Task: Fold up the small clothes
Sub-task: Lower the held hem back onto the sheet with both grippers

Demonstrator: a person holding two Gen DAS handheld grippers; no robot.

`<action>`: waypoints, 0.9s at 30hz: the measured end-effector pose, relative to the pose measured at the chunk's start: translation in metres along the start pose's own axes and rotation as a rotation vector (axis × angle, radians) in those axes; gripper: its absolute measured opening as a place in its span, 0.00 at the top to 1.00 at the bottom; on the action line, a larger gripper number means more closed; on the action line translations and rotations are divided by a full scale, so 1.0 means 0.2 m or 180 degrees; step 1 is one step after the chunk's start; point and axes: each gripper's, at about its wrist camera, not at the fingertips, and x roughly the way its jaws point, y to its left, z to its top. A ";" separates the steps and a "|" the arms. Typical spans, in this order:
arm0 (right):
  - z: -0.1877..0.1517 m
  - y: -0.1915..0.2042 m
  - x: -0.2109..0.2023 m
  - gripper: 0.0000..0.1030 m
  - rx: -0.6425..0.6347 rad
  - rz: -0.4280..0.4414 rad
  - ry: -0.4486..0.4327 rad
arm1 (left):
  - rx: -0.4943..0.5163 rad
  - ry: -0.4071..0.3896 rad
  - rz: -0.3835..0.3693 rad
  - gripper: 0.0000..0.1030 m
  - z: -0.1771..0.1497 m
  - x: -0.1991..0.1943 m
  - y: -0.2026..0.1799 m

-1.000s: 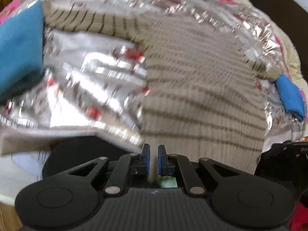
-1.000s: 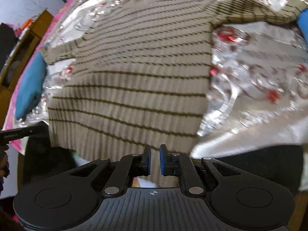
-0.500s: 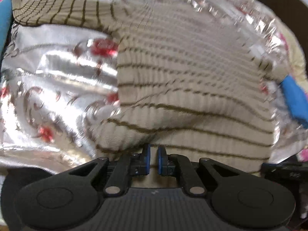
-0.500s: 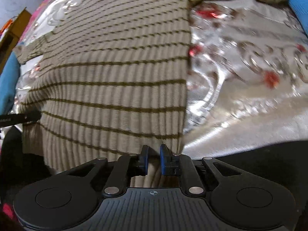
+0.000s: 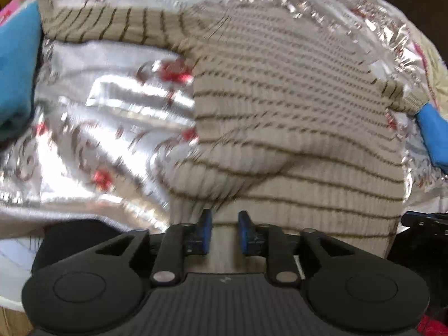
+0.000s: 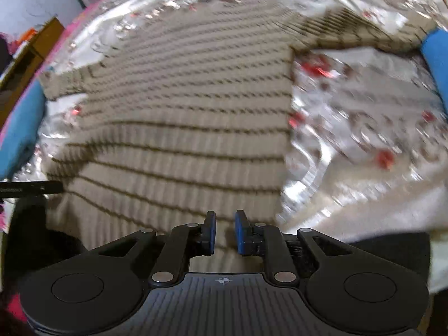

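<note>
The sweater (image 5: 294, 117) lies spread on a shiny sheet (image 5: 112, 128), its hem nearest. Each hand-held gripper, left (image 5: 224, 231) and right (image 6: 225, 231), has jaws slightly apart over the hem, gripping nothing (motion blur hampers certainty). The soft, limp, light ribbed knit would drape; best pinched at the hem corners.
</note>
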 end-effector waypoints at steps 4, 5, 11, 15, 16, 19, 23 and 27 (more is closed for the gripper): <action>0.07 0.10 0.11 0.83 -0.0058 0.0153 -0.0030 | 0.0122 -0.0175 0.0085 0.68 0.04 0.03 -0.07; 0.07 0.13 0.12 0.83 -0.0089 0.0180 -0.0027 | 0.0175 -0.0214 0.0144 0.68 0.04 0.04 -0.09; 0.05 0.16 0.16 0.81 -0.0202 0.0131 0.0030 | 0.0070 0.0068 0.0280 0.66 0.00 0.12 0.02; 0.02 0.08 0.16 0.81 -0.0078 0.0062 0.0147 | 0.0088 0.0180 0.0184 0.65 -0.04 0.13 0.02; 0.01 0.06 0.17 0.81 -0.0050 0.0065 0.0172 | 0.0104 0.0183 0.0185 0.65 -0.04 0.13 0.02; -0.01 0.04 0.18 0.81 -0.0054 0.0009 0.0265 | 0.0054 0.0177 0.0137 0.65 -0.04 0.11 0.02; -0.05 0.00 0.22 0.85 -0.0126 -0.0217 0.0422 | 0.0058 0.0165 0.0026 0.65 -0.03 0.09 -0.01; -0.06 -0.04 0.20 0.86 -0.0112 -0.0294 0.0487 | 0.0165 0.0176 -0.0028 0.65 -0.04 0.09 -0.06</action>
